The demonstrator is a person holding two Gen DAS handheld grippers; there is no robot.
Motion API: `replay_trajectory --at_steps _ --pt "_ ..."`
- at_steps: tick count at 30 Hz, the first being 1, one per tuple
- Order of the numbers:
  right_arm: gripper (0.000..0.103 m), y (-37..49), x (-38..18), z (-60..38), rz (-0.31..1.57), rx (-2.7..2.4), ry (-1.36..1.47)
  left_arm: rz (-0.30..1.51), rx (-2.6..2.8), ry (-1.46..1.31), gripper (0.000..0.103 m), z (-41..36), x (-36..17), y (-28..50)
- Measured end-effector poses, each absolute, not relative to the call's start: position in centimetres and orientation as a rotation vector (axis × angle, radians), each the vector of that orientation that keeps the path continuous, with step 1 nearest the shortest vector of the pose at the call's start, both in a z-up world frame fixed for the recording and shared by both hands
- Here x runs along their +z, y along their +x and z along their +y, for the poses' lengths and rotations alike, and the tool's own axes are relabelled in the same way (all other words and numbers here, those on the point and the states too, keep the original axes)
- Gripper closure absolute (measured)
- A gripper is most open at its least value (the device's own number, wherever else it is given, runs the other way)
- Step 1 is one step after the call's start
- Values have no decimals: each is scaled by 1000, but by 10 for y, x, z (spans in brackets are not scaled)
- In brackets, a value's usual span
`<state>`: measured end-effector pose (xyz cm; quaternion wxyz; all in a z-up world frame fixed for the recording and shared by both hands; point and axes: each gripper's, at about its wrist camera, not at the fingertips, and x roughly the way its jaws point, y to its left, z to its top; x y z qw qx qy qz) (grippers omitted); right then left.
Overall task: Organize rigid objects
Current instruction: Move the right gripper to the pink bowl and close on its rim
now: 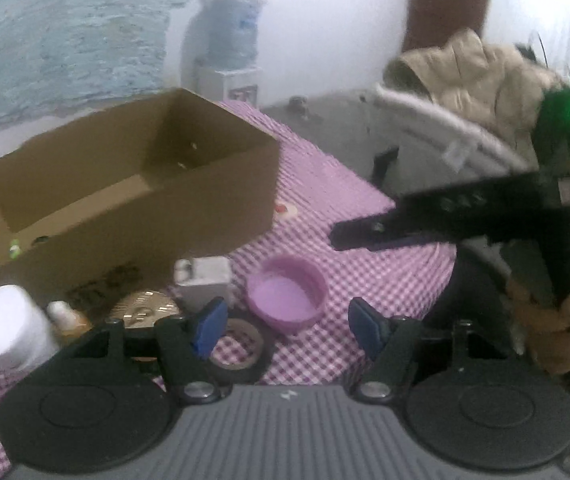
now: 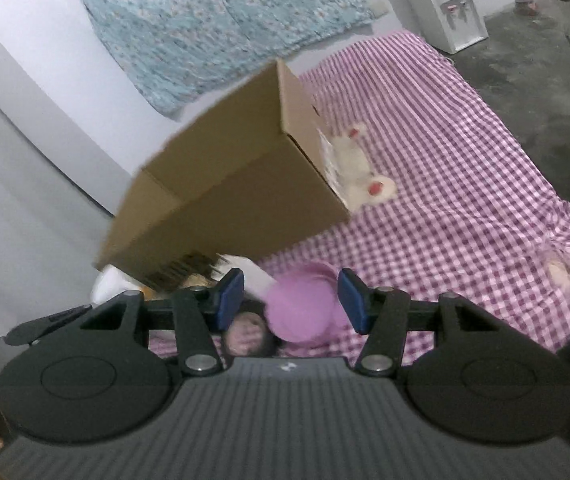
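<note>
Because it looks like thin moulded plastic, the pink bowl should be light, stiff and somewhat slick, so a pinch across its rim wall is likely the surest hold; a grip on the rounded outside might slide off. It sits upright on the pink checked tablecloth, just in front of the open cardboard box and beside a small white box. It is round, shallow and plain lilac-pink inside (apparently empty). The left gripper hangs just short of it, jaws spread wide with nothing between them. The right gripper is likewise agape and holds nothing, with the bowl blurred between its blue pads.
</note>
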<state>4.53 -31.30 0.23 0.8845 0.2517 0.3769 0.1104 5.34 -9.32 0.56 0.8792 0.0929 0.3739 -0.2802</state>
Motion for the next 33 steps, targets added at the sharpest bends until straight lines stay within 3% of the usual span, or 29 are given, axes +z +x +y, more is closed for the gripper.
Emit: replay_trajectory --at_steps 3,9,17,24,33 --pt "54 54 -11 -306 794 206 451 786 -579 240 39 -108 -11 56" --pt "74 76 -31 -293 825 197 346 794 -560 288 47 -122 -28 65" --pt "90 85 -45 -287 878 198 297 791 -548 355 46 -133 -34 74" --pt "92 81 -53 -298 900 183 314 814 -573 403 35 -146 -42 78" --pt "92 70 -50 -315 891 161 347 828 -599 449 32 -164 -51 82"
